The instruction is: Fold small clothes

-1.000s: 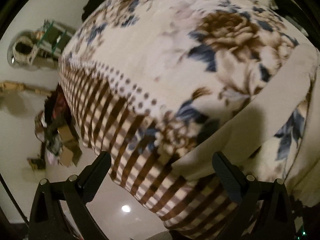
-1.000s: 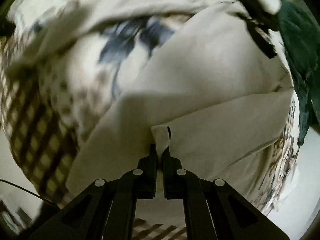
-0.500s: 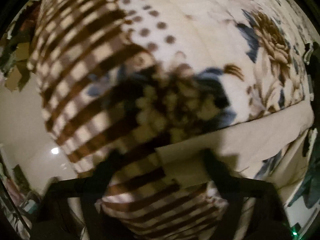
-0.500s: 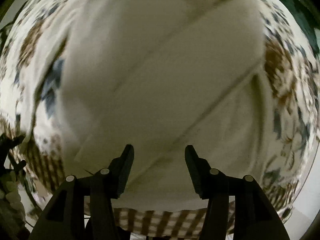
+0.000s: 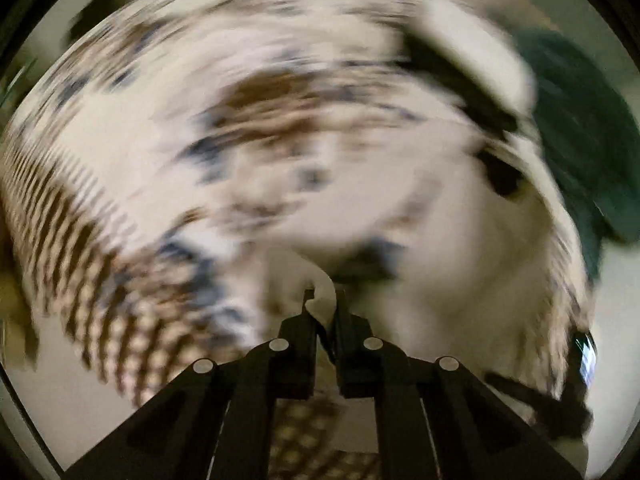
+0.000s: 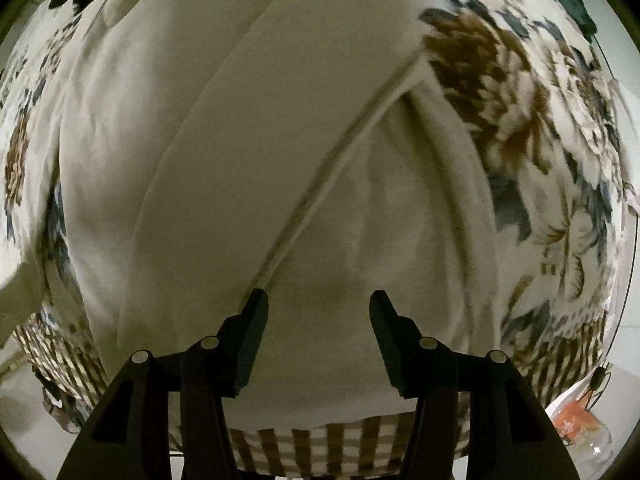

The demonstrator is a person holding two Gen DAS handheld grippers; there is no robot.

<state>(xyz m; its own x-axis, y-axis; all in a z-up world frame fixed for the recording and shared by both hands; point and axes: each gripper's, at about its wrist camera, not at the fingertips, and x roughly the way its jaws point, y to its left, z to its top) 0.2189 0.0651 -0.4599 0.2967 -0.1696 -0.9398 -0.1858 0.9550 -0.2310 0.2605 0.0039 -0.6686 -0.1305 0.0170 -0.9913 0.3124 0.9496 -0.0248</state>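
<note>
A cream-white garment (image 6: 224, 184) lies partly folded on a floral blanket (image 6: 532, 128), with a hemmed edge running diagonally across it. My right gripper (image 6: 318, 300) is open and empty just above the garment's near part. In the blurred left wrist view, my left gripper (image 5: 322, 300) is shut on a pinch of the same cream garment (image 5: 460, 264), which rises in a small fold between the jaws. The right gripper's black body (image 5: 460, 76) shows far right in that view.
The blanket has a brown checked border (image 6: 320, 444) along the near edge. A dark green cloth (image 5: 580, 152) lies at the blanket's right side. A clear container with an orange label (image 6: 576, 424) sits below the blanket edge at lower right.
My right gripper let go of the garment corner and opened. My left gripper, open a second ago, moved onto the garment edge and shut on it; its view is now swinging fast.
</note>
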